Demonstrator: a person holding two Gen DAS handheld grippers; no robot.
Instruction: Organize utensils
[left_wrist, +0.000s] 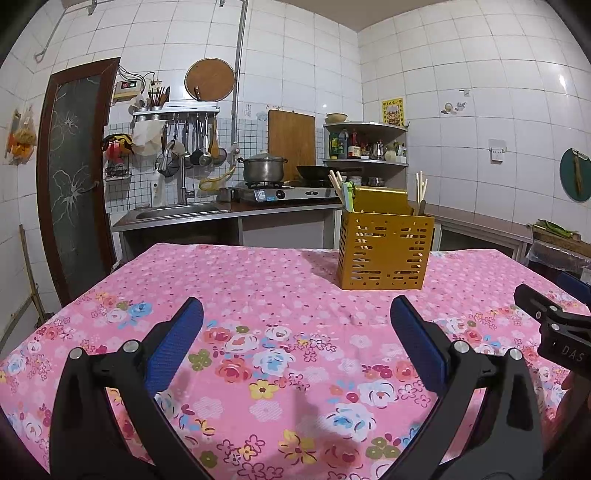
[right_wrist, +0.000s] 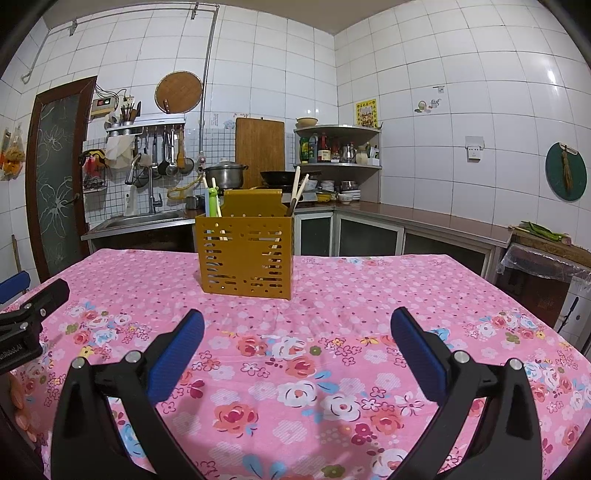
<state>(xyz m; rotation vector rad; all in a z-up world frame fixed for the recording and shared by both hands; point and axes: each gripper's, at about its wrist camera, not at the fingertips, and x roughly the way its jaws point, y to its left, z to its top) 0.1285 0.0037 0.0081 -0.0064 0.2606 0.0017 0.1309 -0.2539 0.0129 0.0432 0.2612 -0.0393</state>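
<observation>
A yellow slotted utensil holder (left_wrist: 384, 249) stands upright on the pink floral tablecloth (left_wrist: 258, 295), toward the far side. It also shows in the right wrist view (right_wrist: 245, 254). Pale chopsticks (left_wrist: 420, 190) and a green utensil (left_wrist: 348, 194) stick out of its top; in the right wrist view chopsticks (right_wrist: 299, 188) and the green utensil (right_wrist: 211, 201) stick out too. My left gripper (left_wrist: 295, 325) is open and empty above the cloth, short of the holder. My right gripper (right_wrist: 297, 334) is open and empty, also short of the holder.
Behind the table runs a kitchen counter with a sink (left_wrist: 173, 212), a gas stove with a pot (left_wrist: 264, 168) and a wok (left_wrist: 314, 171). A corner shelf (left_wrist: 365, 144) holds bottles. A dark door (left_wrist: 74, 177) is on the left. The other gripper's body (left_wrist: 554, 328) is at the right edge.
</observation>
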